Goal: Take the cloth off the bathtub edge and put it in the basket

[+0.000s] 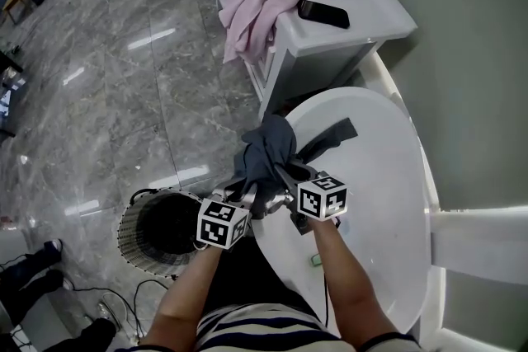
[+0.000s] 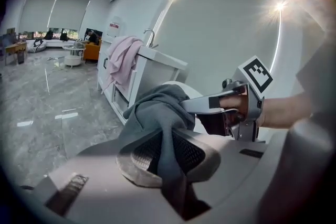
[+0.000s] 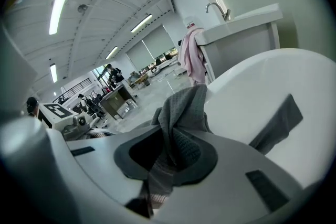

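The cloth (image 1: 268, 148) is held bunched above the bathtub (image 1: 388, 202) edge, with one end trailing onto the rim. The jaws of the left gripper (image 1: 250, 195) and right gripper (image 1: 287, 187) are both clamped on it. The basket (image 1: 132, 247) stands on the floor nearby. Lift judged nearly done; carry and release are left.

Both forearms reach forward side by side, angled downward, with the left forearm (image 1: 183, 297) and the right forearm (image 1: 348, 276) bare. The left gripper (image 1: 247, 195) and right gripper (image 1: 285, 180) sit close together, tips converging, marker cubes facing up. Each pair of jaws is pinched on a bunched fold of the dark cloth (image 1: 268, 146).
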Tool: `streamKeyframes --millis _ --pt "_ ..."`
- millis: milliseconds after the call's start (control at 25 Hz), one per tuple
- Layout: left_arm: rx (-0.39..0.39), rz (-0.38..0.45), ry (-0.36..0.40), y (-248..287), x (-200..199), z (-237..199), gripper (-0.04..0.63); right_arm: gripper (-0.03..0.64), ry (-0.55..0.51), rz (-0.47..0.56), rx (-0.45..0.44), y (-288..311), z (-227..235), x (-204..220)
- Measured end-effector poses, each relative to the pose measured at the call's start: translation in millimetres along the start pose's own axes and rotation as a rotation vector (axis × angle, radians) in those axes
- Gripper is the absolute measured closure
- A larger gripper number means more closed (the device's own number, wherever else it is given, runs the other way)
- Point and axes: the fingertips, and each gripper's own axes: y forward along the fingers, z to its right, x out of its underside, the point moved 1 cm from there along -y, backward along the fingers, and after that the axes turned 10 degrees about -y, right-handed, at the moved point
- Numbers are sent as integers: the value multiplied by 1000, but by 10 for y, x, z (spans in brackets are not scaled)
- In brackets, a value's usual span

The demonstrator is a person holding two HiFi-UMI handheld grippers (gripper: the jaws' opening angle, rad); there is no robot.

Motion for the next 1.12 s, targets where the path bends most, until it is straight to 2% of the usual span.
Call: streamKeyframes --millis 320,840,1120 --pt "-8 113 15 -478 -269 176 535 554 -59 77 -42 -266 -367 -323" --pt "-89 273 45 -1426 -696 263 535 554 -163 145 -154 -512 -1206 -895" --pt "-136 357 8 -1951 -859 234 535 555 -205 168 -247 -538 -1694 -1182"
